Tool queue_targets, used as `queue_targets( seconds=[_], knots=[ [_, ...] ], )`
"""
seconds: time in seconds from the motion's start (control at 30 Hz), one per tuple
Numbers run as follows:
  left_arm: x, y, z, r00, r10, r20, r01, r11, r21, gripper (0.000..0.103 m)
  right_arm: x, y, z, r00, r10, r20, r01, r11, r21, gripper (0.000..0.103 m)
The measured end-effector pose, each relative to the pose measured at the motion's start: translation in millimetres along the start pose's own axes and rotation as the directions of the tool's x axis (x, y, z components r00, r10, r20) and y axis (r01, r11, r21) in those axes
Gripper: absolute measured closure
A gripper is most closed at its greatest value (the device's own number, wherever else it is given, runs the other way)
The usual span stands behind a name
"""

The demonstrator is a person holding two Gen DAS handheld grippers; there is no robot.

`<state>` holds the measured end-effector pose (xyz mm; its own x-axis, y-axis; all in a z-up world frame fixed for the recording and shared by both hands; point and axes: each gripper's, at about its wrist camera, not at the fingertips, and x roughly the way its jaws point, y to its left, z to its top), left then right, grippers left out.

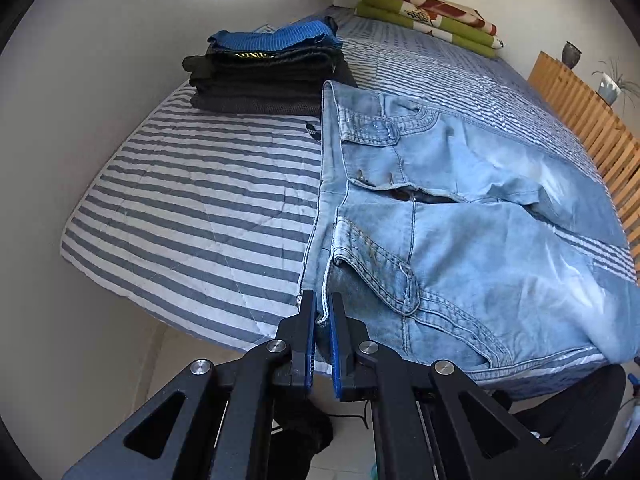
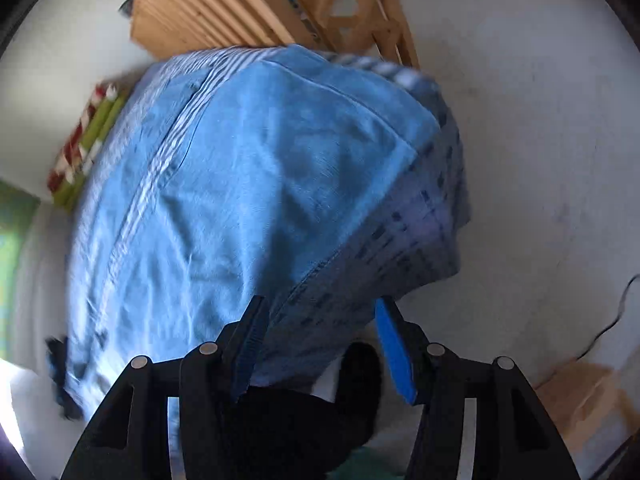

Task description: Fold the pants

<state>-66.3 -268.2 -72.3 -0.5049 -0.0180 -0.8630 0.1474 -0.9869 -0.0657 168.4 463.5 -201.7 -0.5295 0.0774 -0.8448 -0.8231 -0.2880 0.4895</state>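
Light blue denim pants (image 1: 440, 208) lie spread on the striped bed (image 1: 192, 200), waistband toward the left and the fly gaping. My left gripper (image 1: 323, 316) is shut on the near corner of the waistband at the bed's front edge. In the blurred right wrist view, the pants (image 2: 248, 168) fill the bed and a leg reaches the bed's near corner. My right gripper (image 2: 320, 344) stands open at that corner, and nothing sits between its blue pads (image 2: 394, 352).
A stack of folded dark and blue clothes (image 1: 272, 68) sits on the bed behind the pants. Folded green and red blankets (image 1: 432, 12) lie at the far end. A wooden slatted frame (image 1: 592, 128) runs along the right side. White floor (image 2: 540, 160) surrounds the bed.
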Motion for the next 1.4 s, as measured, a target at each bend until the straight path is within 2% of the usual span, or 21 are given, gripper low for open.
queue_targets(
  seconds=[0.13, 0.2, 0.23, 0.27, 0.3, 0.37, 0.43, 0.53, 0.63, 0.7, 0.8, 0.83, 0.87, 0.9, 0.97, 1.03, 1.17, 1.3, 1.4],
  knots=[
    [-4.2, -2.6, 5.7, 1.000, 0.001, 0.011, -0.001, 1.000, 0.001, 0.097, 18.6, 14.7, 2.2, 0.994, 0.101, -0.041, -0.102, 0.995, -0.012, 0.047],
    [-8.2, -2.9, 10.0, 1.000, -0.009, 0.021, 0.009, 1.000, -0.007, 0.097, 25.9, 21.1, 4.3, 0.993, 0.113, -0.044, -0.112, 0.994, 0.006, 0.047],
    [-10.3, -2.3, 11.7, 1.000, -0.014, 0.025, 0.014, 1.000, -0.012, 0.097, 25.9, 23.4, 5.1, 0.992, 0.125, -0.031, -0.124, 0.992, 0.028, 0.056],
    [-14.7, -2.6, 14.9, 0.999, -0.019, 0.033, 0.020, 1.000, -0.014, 0.097, 24.7, 25.1, 6.7, 0.991, 0.129, -0.027, -0.128, 0.991, 0.041, 0.082],
    [-18.2, -2.8, 16.9, 0.999, -0.021, 0.040, 0.021, 1.000, -0.009, 0.097, 21.7, 28.9, 9.1, 0.991, 0.128, -0.028, -0.127, 0.991, 0.042, 0.090],
    [-30.9, -5.1, 22.0, 0.997, -0.025, 0.068, 0.024, 1.000, 0.013, 0.097, 7.5, 38.4, 15.2, 0.993, 0.117, -0.005, -0.117, 0.993, 0.029, 0.098],
    [-40.9, -4.8, 25.4, 0.996, -0.029, 0.083, 0.027, 0.999, 0.022, 0.097, -14.2, 54.5, 25.1, 0.992, 0.121, 0.030, -0.120, 0.993, -0.018, 0.100],
    [-46.5, 1.0, 25.3, 0.996, -0.013, 0.087, 0.011, 1.000, 0.027, 0.097, -43.6, 83.8, 40.7, 0.989, 0.122, 0.078, -0.115, 0.990, -0.086, 0.100],
    [-36.4, 16.4, 18.4, 0.999, -0.007, 0.050, 0.007, 1.000, -0.002, 0.097, -55.4, 100.7, 42.5, 0.993, 0.067, 0.101, -0.053, 0.990, -0.133, 0.100],
    [-19.7, 25.9, 8.9, 1.000, 0.003, -0.002, -0.003, 1.000, -0.015, 0.097, -38.7, 105.5, 41.8, 0.997, -0.016, 0.073, 0.028, 0.985, -0.170, 0.100],
    [4.6, 27.5, -1.9, 0.998, 0.018, -0.067, -0.018, 1.000, 0.001, 0.097, -13.1, 91.4, 38.3, 0.998, -0.069, -0.001, 0.067, 0.980, -0.187, 0.096],
    [8.1, 24.4, -3.9, 0.997, 0.027, -0.072, -0.026, 1.000, 0.013, 0.097, -8.3, 82.6, 35.9, 0.998, -0.058, -0.028, 0.052, 0.984, -0.172, 0.095],
    [9.9, 22.7, -5.8, 0.997, 0.035, -0.074, -0.033, 0.999, 0.020, 0.097, -6.9, 74.6, 34.3, 0.998, -0.037, -0.043, 0.030, 0.988, -0.154, 0.090],
    [10.2, 21.2, -5.2, 0.997, 0.037, -0.073, -0.035, 0.999, 0.024, 0.097, -8.3, 66.7, 32.3, 0.999, -0.021, -0.041, 0.015, 0.991, -0.134, 0.086],
    [9.2, 20.1, -3.2, 0.997, 0.035, -0.069, -0.033, 0.999, 0.023, 0.097, -15.2, 50.6, 28.8, 1.000, -0.009, -0.013, 0.007, 0.994, -0.112, 0.071],
    [7.3, 21.0, -0.5, 0.997, 0.032, -0.065, -0.031, 0.999, 0.027, 0.097, -21.6, 34.7, 25.2, 1.000, 0.006, 0.009, -0.005, 0.996, -0.093, 0.068],
    [10.2, 19.3, 2.8, 0.997, 0.046, -0.067, -0.044, 0.998, 0.041, 0.097, -18.7, 11.8, 19.7, 0.999, 0.000, 0.032, 0.000, 1.000, -0.021, 0.067],
    [13.4, 17.1, 2.4, 0.996, 0.055, -0.074, -0.052, 0.998, 0.038, 0.097, -5.1, -0.7, 13.3, 0.996, 0.086, -0.002, -0.086, 0.995, 0.053, 0.067],
    [14.8, 17.2, 3.4, 0.995, 0.054, -0.081, -0.051, 0.998, 0.036, 0.097, -4.9, -3.4, 11.5, 0.999, 0.036, 0.040, -0.039, 0.996, 0.075, 0.067]
  ],
)
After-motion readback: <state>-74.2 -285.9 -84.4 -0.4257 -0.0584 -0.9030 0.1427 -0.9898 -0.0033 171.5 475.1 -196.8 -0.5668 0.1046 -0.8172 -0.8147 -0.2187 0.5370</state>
